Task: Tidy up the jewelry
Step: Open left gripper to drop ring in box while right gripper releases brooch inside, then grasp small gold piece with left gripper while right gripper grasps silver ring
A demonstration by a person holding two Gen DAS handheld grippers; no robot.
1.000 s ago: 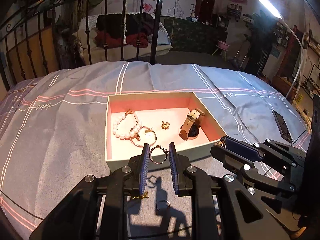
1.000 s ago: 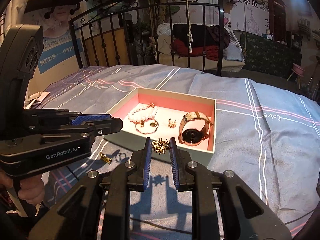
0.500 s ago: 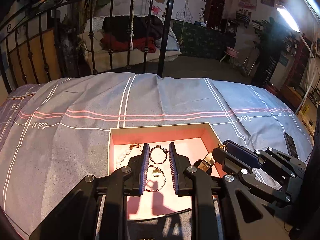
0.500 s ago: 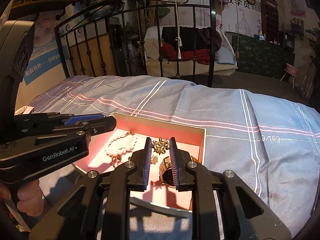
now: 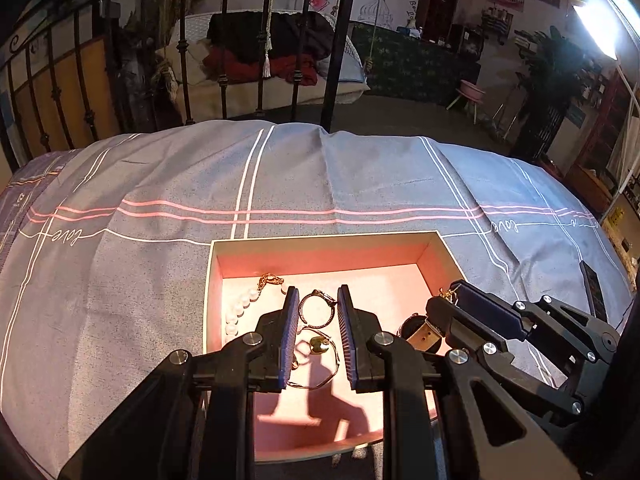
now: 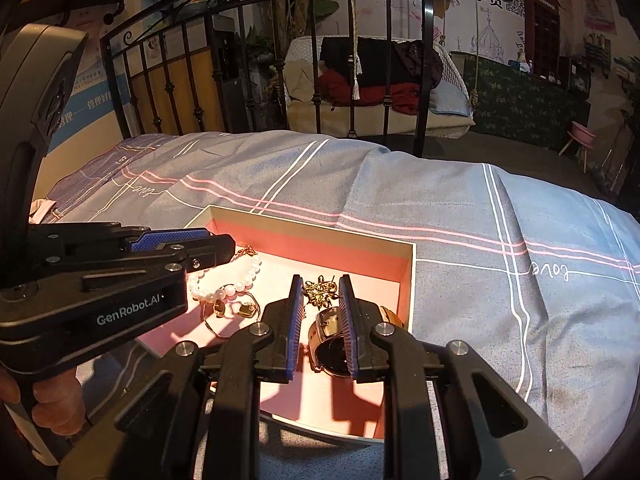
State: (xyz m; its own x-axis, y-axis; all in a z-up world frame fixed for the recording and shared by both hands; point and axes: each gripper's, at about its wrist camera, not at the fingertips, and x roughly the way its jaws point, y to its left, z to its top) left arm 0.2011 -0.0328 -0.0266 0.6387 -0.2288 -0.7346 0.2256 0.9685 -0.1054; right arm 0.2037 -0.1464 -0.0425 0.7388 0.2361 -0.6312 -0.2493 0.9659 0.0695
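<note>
A cream box with a pink lining (image 5: 320, 240) (image 6: 312, 228) lies on the bed. My left gripper (image 5: 318, 306) is shut on a dark beaded ring (image 5: 316, 310) and holds it over the box. My right gripper (image 6: 320, 292) is shut on a gold brooch (image 6: 319, 291) over the box's right part. In the box lie a pearl bracelet (image 5: 240, 312) (image 6: 228, 288), a thin gold bangle with a charm (image 5: 318, 346) (image 6: 224, 320) and a gold-strapped watch (image 6: 332, 340) (image 5: 420, 330).
The grey bedspread (image 5: 280, 184) with pink and white stripes covers the bed. A black iron bed frame (image 5: 256, 40) stands behind it. A dark phone (image 5: 590, 286) lies on the bed at the right. A hand (image 6: 44, 400) holds the left gripper's handle.
Both grippers have moved forward from the box's near edge to over its inside, each still holding its piece. The small pieces on the bedspread have passed out of view.
</note>
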